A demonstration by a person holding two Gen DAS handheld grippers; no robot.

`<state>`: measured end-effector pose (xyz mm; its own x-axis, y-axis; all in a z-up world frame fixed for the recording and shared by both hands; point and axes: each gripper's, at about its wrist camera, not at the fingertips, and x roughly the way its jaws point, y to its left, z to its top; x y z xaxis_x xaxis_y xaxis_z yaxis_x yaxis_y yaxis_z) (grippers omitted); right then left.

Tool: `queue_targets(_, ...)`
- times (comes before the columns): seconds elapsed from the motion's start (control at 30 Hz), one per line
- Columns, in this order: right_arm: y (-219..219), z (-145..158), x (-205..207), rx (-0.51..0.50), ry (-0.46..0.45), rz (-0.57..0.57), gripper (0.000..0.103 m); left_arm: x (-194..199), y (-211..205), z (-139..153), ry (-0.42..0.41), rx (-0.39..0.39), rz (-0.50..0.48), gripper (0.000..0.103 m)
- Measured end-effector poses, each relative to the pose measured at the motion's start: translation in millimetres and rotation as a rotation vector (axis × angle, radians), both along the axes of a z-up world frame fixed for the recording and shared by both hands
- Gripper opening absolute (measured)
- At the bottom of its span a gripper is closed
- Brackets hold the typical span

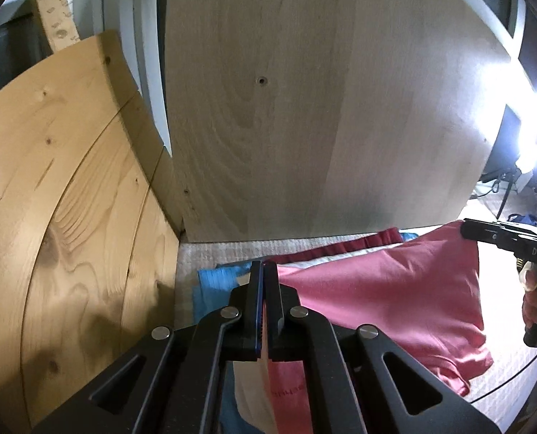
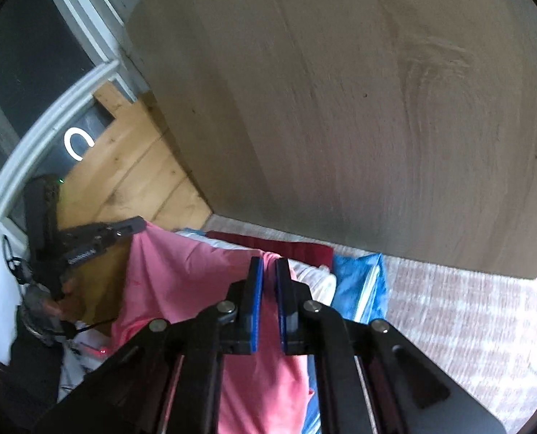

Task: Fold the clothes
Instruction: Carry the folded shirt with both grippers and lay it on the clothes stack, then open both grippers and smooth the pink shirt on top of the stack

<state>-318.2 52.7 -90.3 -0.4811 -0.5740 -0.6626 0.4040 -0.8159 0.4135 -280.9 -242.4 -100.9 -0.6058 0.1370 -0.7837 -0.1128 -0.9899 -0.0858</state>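
Observation:
A pink shirt [image 1: 376, 289] hangs stretched between the two grippers above the bed. My left gripper [image 1: 264, 266] is shut on one top corner, and the cloth runs down between its blue-lined fingers. In the left wrist view the right gripper [image 1: 465, 229] pinches the far corner, with a hand [image 1: 534, 300] behind it. In the right wrist view the right gripper [image 2: 269, 262] is shut on the pink shirt [image 2: 181, 282]. The left gripper [image 2: 140, 222] holds the opposite corner there. The shirt's lower part is hidden behind the fingers.
Beneath the shirt lie a blue garment [image 1: 214, 278], a dark red one [image 1: 340, 249] and a white one [image 2: 315, 280], all on a whitish textured cover [image 2: 467, 307]. A pale wooden panel [image 1: 304, 108] stands close behind, with pine boards [image 1: 69, 199] left. A bright lamp [image 1: 536, 126] glares at right.

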Motion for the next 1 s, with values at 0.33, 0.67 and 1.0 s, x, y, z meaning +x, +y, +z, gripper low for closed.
queue_targets(0.33, 25, 6, 10, 0.001, -0.011, -0.048, 0.027, 26, -21, -1, -0.066, -0.018, 0.079, 0.006)
queue_targets(0.67, -9, -4, 104, 0.107, -0.004, 0.138, 0.029, 133, 27, -13, -0.083, -0.034, -0.081, 0.021)
queue_targets(1.0, 44, -16, 147, 0.092, -0.053, 0.002, 0.035, 169, 21, -7, -0.079, -0.127, -0.019, 0.023)
